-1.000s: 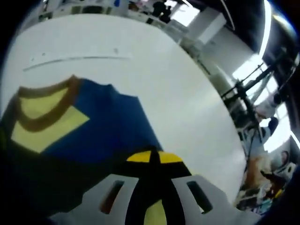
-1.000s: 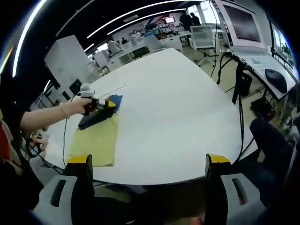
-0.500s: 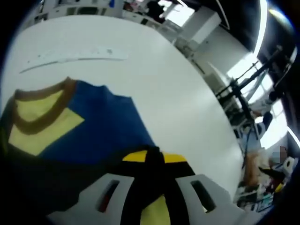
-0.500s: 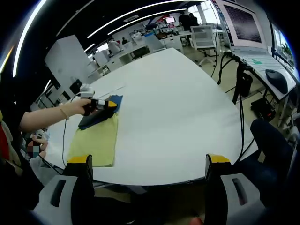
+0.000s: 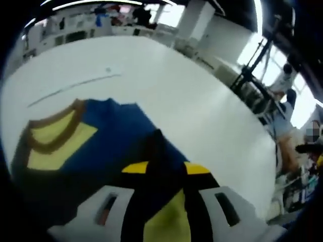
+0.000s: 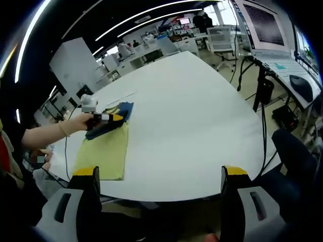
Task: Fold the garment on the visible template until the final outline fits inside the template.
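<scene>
Left gripper (image 5: 160, 169) pinching blue garment (image 5: 113, 136) edge, right gripper (image 6: 159, 174) wide, white table (image 6: 202, 111) bare alongside

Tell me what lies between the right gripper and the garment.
In the right gripper view, bare white table separates the open right gripper from the blue and yellow garment; nothing rests on that stretch. The left gripper is at the garment's far end.

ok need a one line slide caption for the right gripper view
Across the white table, the left gripper pinches the blue garment over the yellow template.
</scene>
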`<state>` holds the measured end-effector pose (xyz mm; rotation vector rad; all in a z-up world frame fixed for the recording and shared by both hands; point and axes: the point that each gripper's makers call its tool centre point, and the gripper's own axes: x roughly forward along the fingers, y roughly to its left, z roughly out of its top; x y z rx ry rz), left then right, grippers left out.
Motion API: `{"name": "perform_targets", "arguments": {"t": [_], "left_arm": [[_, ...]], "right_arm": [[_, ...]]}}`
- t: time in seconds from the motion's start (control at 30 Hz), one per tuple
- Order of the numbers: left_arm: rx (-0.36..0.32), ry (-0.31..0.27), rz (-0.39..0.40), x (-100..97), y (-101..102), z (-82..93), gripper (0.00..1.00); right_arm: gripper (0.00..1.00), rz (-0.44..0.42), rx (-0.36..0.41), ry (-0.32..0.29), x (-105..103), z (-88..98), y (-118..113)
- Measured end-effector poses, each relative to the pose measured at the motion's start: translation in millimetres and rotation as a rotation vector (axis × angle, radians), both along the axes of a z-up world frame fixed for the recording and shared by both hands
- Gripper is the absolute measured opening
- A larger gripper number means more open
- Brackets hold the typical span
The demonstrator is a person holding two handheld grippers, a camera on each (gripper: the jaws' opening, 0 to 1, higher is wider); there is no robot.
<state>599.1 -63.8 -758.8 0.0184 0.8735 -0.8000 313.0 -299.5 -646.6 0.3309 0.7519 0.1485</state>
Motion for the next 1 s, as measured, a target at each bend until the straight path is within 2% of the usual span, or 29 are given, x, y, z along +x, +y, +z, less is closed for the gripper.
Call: {"name": "perform_targets", "arguments": {"t": [0.33, 0.77, 0.87, 1.0], "left_arm": [[0.021, -0.034, 0.006, -14.8, 9.3, -6.6, 0.21], [0.023, -0.044, 0.008, -15.6, 7.4, -7.5, 0.07], [0.019, -0.040, 0.014, -14.9, 8.2, -6.8, 0.01], [0.020, -0.039, 0.016, -14.7, 9.1, -6.4, 0.00]], "right_arm": [[1.00, 0.008, 0.003, 0.000, 2.7, 0.0, 1.7], [1.00, 0.002, -0.001, 0.001, 1.4, 0.8, 0.1], [1.00, 0.003, -0.001, 0.000, 1.5, 1.0, 0.3], [1.00, 0.001, -0.001, 0.001, 0.5, 0.5, -0.5]]}}
